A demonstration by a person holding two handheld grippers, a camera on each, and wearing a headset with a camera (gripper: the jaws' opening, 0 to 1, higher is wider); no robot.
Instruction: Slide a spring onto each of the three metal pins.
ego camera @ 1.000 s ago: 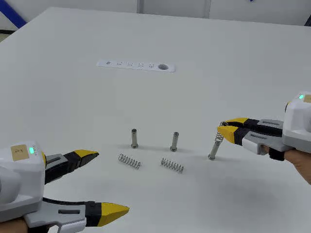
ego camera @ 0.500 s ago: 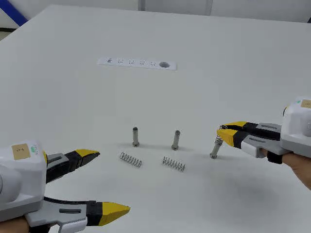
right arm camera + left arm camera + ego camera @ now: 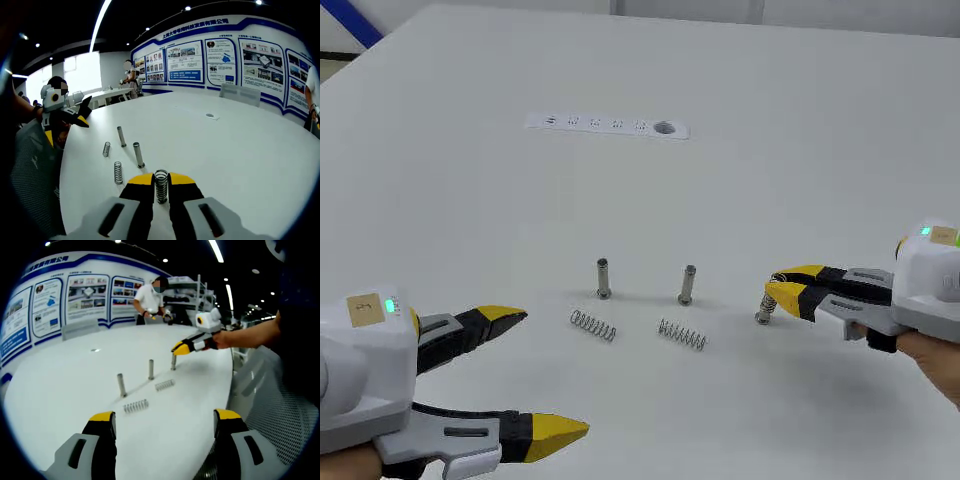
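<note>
Three metal pins stand in a row on the white table: the left pin [image 3: 604, 278], the middle pin [image 3: 687, 284] and the right pin [image 3: 765, 308]. A spring [image 3: 161, 186] sits around the right pin, and my right gripper [image 3: 782, 290] is shut on it from the right. Two loose springs lie flat in front of the row, one [image 3: 593, 325] below the left pin and the other [image 3: 681, 334] below the middle pin. My left gripper [image 3: 545, 375] hovers open at the near left, a hand's width from the springs, with nothing between its fingers.
A white power strip [image 3: 607, 125] lies farther back on the table [image 3: 800, 120]. In the left gripper view, the table's edge [image 3: 227, 390] runs on the right, and a person [image 3: 150, 300] stands far beyond the table.
My right gripper has come down with the spring along the right pin, which leaned left before and now stands straighter and looks shorter. The left gripper has stayed put.
</note>
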